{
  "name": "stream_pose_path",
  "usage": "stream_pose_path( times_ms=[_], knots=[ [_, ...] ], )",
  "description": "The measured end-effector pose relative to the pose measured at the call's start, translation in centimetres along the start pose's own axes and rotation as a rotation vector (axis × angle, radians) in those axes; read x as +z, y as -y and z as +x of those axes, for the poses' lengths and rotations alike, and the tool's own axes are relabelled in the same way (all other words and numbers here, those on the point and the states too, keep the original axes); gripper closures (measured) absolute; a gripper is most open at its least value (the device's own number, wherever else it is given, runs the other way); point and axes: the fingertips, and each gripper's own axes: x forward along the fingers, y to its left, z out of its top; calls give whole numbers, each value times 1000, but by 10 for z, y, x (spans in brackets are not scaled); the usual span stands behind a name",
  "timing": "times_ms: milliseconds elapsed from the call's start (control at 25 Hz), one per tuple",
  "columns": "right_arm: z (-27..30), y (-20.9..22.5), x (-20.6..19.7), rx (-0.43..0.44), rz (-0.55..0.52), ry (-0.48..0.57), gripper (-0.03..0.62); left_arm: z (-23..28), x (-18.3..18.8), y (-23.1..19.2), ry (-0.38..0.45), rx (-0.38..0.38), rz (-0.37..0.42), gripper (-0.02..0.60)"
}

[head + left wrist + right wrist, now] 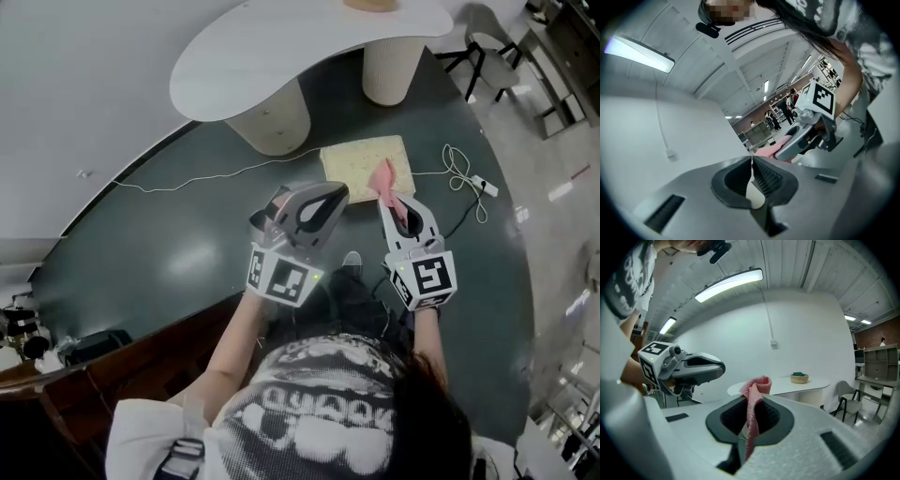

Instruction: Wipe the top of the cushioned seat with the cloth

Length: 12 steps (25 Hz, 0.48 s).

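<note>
The right gripper point(751, 401) pinches a pink cloth point(382, 176) tight between its two jaws, and the cloth pokes up past the tips. The left gripper point(751, 161) is beside it with its jaws pressed together and nothing in them. The square tan cushioned seat point(356, 159) sits on the dark floor point(169, 244) near the white table point(281, 47). From above the cloth shows over the seat's near right corner; I cannot tell if they touch

No legible writing, numbers or brands.
Only black-and-white square patterns on the left marker cube point(281, 277) and right marker cube point(428, 278), not letters; print on the shirt point(323, 417) too blurred to read.
</note>
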Motion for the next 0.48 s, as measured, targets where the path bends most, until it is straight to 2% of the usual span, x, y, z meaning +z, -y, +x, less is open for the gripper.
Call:
stream_pose_path(
  times_ms=[480],
  knots=[
    [54, 22, -51, 82, 15, -75, 585, 28, -51, -8, -76, -39, 6, 569]
  ],
)
